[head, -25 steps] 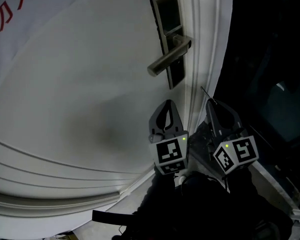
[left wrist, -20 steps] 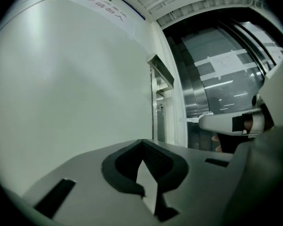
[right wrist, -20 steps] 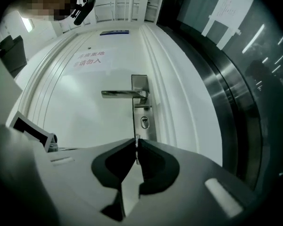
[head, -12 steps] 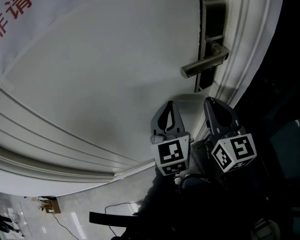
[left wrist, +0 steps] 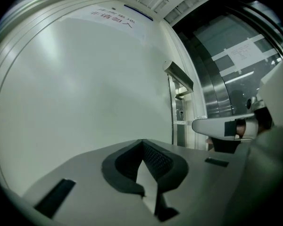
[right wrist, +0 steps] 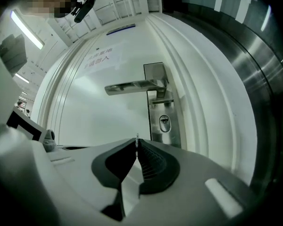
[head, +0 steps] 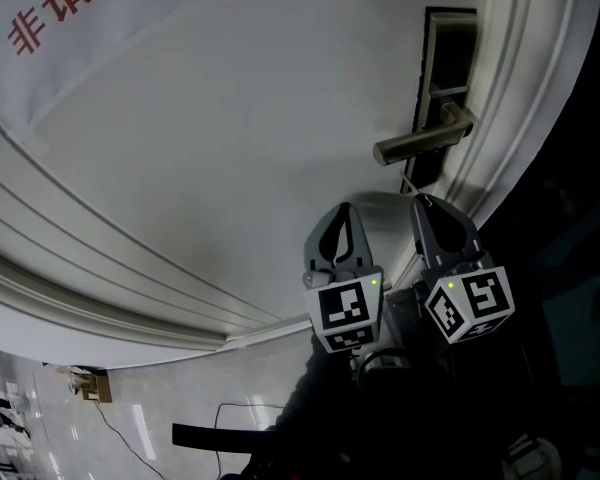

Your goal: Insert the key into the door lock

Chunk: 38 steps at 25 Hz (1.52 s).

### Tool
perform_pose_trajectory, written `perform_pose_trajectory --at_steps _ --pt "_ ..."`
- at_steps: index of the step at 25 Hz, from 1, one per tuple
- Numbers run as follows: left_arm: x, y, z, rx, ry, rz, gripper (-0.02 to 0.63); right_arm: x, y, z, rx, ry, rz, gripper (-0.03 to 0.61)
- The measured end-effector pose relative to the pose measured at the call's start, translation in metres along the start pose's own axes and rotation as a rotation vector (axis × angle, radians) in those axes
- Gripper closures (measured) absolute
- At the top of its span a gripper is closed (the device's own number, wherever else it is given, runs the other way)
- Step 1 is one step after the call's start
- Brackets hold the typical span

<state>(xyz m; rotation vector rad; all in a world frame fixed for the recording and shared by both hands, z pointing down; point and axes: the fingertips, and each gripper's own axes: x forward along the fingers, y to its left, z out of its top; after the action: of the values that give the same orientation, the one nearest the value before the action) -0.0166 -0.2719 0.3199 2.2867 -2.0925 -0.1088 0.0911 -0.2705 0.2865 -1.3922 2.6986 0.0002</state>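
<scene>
The white door [head: 230, 138] carries a steel lock plate [head: 448, 68] with a lever handle [head: 420, 144]. In the right gripper view the handle [right wrist: 132, 86] juts left, and the keyhole [right wrist: 164, 123] sits below it on the plate. My right gripper [right wrist: 137, 144] is shut on the key [right wrist: 137, 137], a thin sliver seen edge-on at the jaw tips, short of the keyhole. From the head view the right gripper [head: 427, 204] hangs just below the handle. Beside it on the left, my left gripper [head: 342, 214] is shut and holds nothing; its own view shows its tips [left wrist: 142, 143] closed.
A notice with red characters [head: 50, 8] is stuck on the door's upper left. Raised door-frame mouldings [head: 520, 118] run along the right of the lock. A dark steel and glass panel [right wrist: 269, 102] lies beyond the frame. A cable [head: 120, 423] lies on the floor at lower left.
The head view has swung, so the lock plate and handle now sit further right. Both grippers stay side by side and shut, now closer under the handle.
</scene>
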Motion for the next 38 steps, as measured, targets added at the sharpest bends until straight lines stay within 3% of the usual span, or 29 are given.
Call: perform_pose_trajectory --at_steps 4,14,19,23,26,32,38 --pt "0.007 -0.014 0.0 0.03 0.007 -0.076 0.612 0.002 -0.012 0.007 -0.102 -0.022 -0.011 0.566" --pt "0.02 -0.04 0.009 0.049 0.002 -0.168 0.612 -0.007 -0.036 0.031 -0.54 0.008 -0.088 0.566" --pt "0.023 -0.056 0.012 0.023 -0.006 -0.225 0.612 -0.007 -0.039 0.03 -0.821 0.056 -0.113 0.566" --pt "0.022 -0.059 0.009 -0.007 0.003 -0.23 0.612 -0.004 -0.04 0.028 -1.104 0.105 -0.12 0.566" --pt "0.022 -0.06 0.008 -0.008 0.005 -0.237 0.612 -0.002 -0.043 0.025 -1.259 0.142 -0.125 0.566" --pt "0.022 -0.061 0.009 -0.009 -0.001 -0.242 0.612 0.0 -0.045 0.023 -1.402 0.166 -0.125 0.566" --pt "0.022 -0.062 0.008 -0.018 0.003 -0.252 0.612 0.005 -0.044 0.023 -1.482 0.187 -0.112 0.566"
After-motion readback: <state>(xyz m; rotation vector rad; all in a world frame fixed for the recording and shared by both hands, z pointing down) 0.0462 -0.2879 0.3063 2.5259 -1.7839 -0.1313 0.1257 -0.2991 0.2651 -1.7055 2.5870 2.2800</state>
